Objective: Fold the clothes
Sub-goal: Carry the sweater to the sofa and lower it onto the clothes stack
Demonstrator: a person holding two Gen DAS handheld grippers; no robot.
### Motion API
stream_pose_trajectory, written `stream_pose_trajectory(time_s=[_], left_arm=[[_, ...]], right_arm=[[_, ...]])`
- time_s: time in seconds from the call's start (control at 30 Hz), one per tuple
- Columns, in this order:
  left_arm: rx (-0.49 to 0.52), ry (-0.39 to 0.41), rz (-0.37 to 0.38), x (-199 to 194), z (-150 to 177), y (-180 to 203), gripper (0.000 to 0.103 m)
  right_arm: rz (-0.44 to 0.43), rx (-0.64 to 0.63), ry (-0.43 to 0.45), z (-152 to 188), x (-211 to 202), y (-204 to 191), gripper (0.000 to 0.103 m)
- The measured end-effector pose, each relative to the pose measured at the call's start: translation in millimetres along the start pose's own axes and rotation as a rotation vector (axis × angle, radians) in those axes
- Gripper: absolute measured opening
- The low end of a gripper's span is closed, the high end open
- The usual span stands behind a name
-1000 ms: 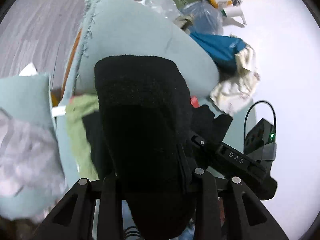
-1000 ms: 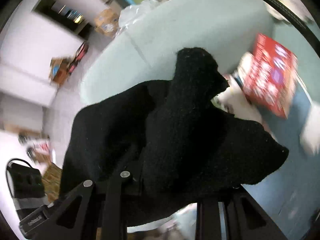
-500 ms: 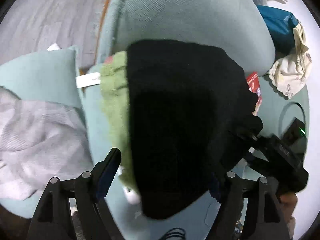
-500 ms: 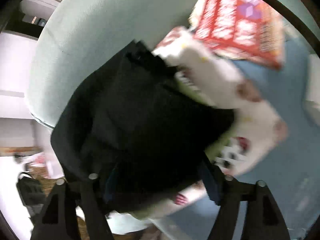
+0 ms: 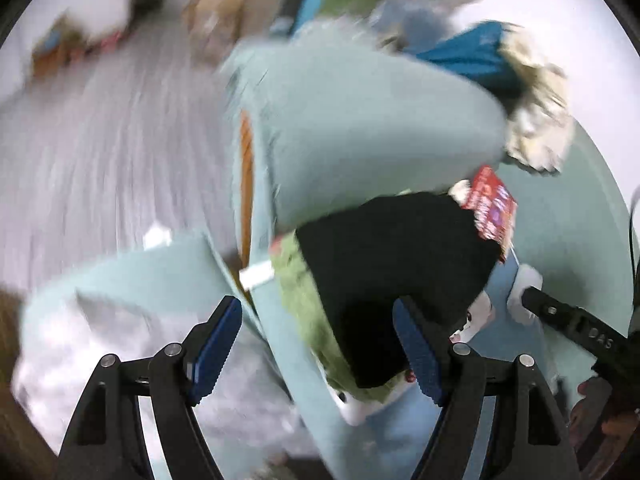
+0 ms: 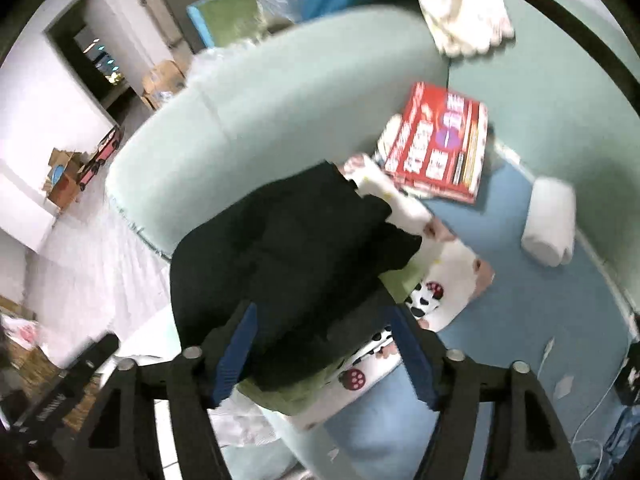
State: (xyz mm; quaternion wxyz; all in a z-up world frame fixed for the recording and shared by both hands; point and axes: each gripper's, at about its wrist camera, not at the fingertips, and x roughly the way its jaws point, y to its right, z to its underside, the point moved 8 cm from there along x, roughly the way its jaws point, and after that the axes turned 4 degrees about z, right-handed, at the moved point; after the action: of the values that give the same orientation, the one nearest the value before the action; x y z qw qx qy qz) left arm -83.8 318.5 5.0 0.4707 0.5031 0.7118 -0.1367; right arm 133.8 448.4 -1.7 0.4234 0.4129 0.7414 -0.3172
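The soft black folded garment (image 6: 296,248) lies mid-frame on a green cloth (image 6: 396,280) pile. The left gripper (image 5: 320,344) and right gripper (image 6: 324,352) are spread wide, holding nothing. Its edges should sit even.

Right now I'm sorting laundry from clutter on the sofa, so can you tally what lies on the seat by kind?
Folded clothes in the stack: 3: black garment, green garment, white printed garment
Red box: 1
White roll: 1
Total: 5
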Motion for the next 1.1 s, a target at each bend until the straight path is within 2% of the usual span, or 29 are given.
stream_pose_trajectory(time_s=[0.07,0.13,0.27,0.43,0.57,0.7,0.77,0.8,0.83,0.87,0.9,0.93,1.0,1.1], left_arm=[[0.076,0.019,-0.008,-10.1,8.0,8.8,0.078],[0.127,0.001,-0.018,-11.9,15.6,17.4,0.078],[0.168,-0.046,-0.023,-18.7,26.0,25.8,0.078],[0.200,-0.051,-0.022,-30.8,33.1,37.3,0.079],[0.192,-0.088,-0.015,-22.6,36.6,38.9,0.079],[0.083,-0.067,-0.006,-15.1,21.7,30.7,0.079],[0.032,-0.053,-0.008,-6.3,9.5,27.7,0.065],[0.018,-0.049,-0.010,-0.5,4.0,27.0,0.060],[0.010,-0.053,-0.025,9.0,-1.1,26.1,0.048],[0.004,-0.059,-0.042,19.1,-6.1,25.1,0.027],[-0.014,-0.073,-0.049,30.7,-8.8,23.5,0.014],[-0.034,-0.088,-0.055,42.4,-11.1,21.9,0.000],[-0.070,-0.117,-0.036,62.2,-13.7,20.4,0.000],[-0.036,-0.102,-0.028,80.8,-23.3,26.3,0.000]], right_arm=[[0.019,-0.024,0.036,15.0,-6.5,-8.5,0.074],[0.021,-0.032,0.046,27.7,-10.1,-12.9,0.075],[0.013,-0.022,0.059,49.3,-23.6,-15.0,0.077],[0.039,-0.026,0.084,53.1,-32.5,-8.9,0.088],[0.050,-0.021,0.092,52.7,-40.8,-2.9,0.090],[0.071,-0.023,0.087,40.1,-36.4,1.8,0.090],[0.072,-0.037,0.087,22.4,-26.6,1.5,0.087],[0.065,-0.045,0.096,12.8,-22.1,0.6,0.081],[0.072,-0.064,0.099,1.9,-14.3,-1.3,0.067],[0.078,-0.084,0.102,-9.1,-6.5,-3.1,0.058],[0.085,-0.103,0.105,-20.0,1.4,-5.1,0.041],[0.090,-0.111,0.096,-30.0,12.7,-6.7,0.033],[0.082,-0.120,0.078,-41.9,28.9,-11.1,0.030],[0.080,-0.169,0.090,-53.2,46.3,-20.5,0.028]])
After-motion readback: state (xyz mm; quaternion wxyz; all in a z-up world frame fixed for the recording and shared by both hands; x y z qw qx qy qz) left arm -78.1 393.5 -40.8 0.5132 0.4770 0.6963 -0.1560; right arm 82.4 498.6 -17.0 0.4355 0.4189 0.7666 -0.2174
